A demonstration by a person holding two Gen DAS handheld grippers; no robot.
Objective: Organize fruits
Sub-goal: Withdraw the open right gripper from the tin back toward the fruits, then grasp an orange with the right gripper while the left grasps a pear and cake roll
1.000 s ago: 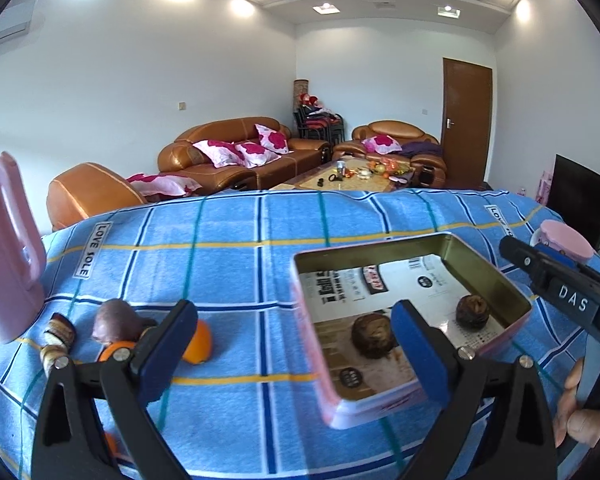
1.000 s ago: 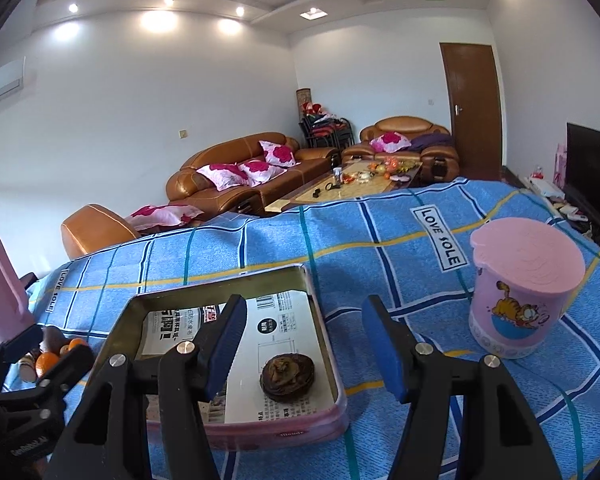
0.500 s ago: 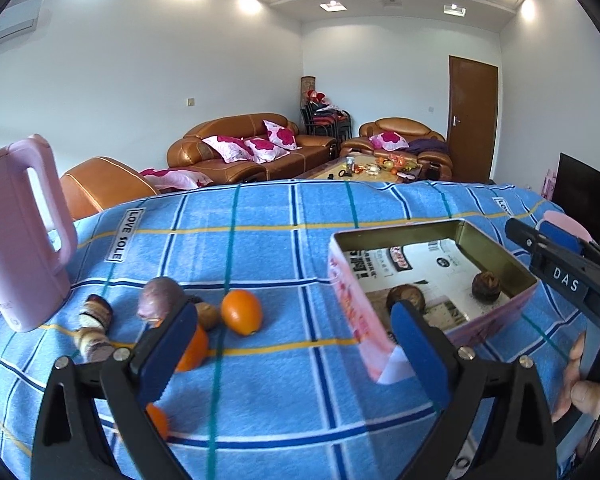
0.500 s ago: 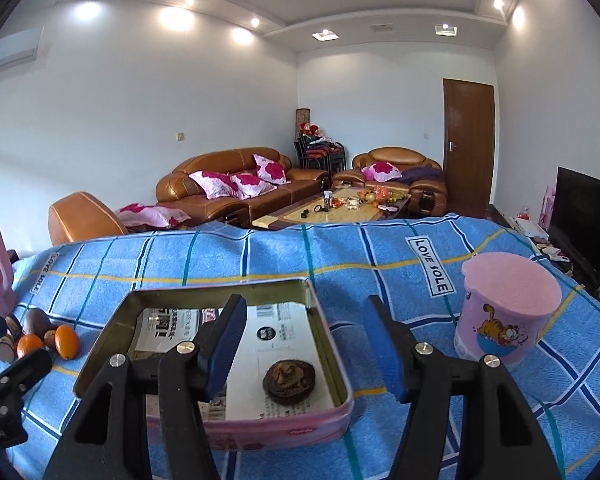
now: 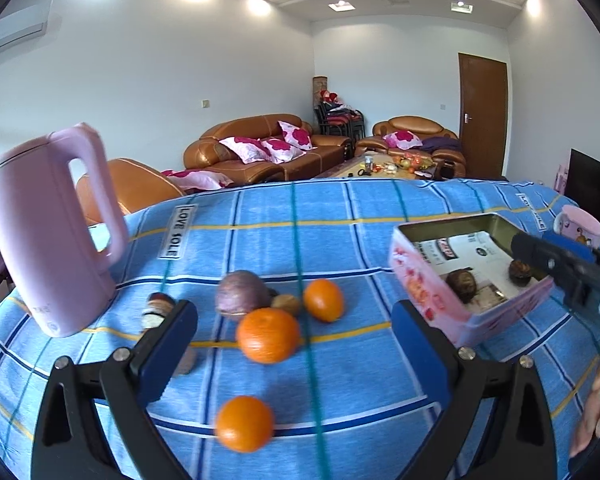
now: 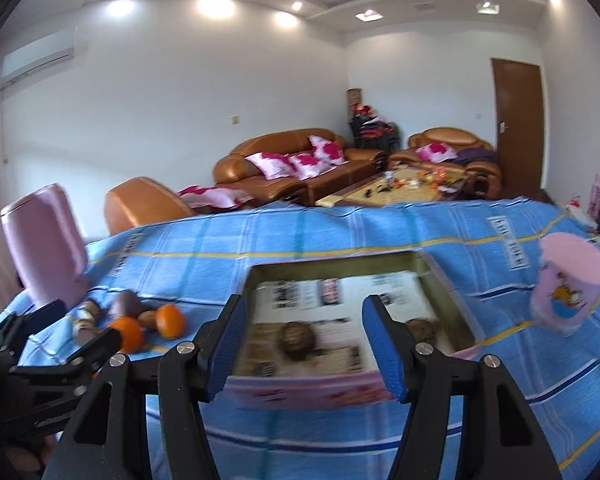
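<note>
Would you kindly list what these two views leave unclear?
- Left wrist: brown fruit mostly hidden behind the left tool finger.
- Right wrist: tin contents and paper print smeared by motion blur.
- Left wrist: right tool cut off by the frame edge.

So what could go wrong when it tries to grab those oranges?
The oranges are round and loose on the blue cloth, so the middle orange could roll off if the left gripper, jaws open, nudges it.

It touches the purple fruit, which might get bumped too.

Moving to the tin, the left gripper could clip its near wall or the right gripper hanging over it.
</note>
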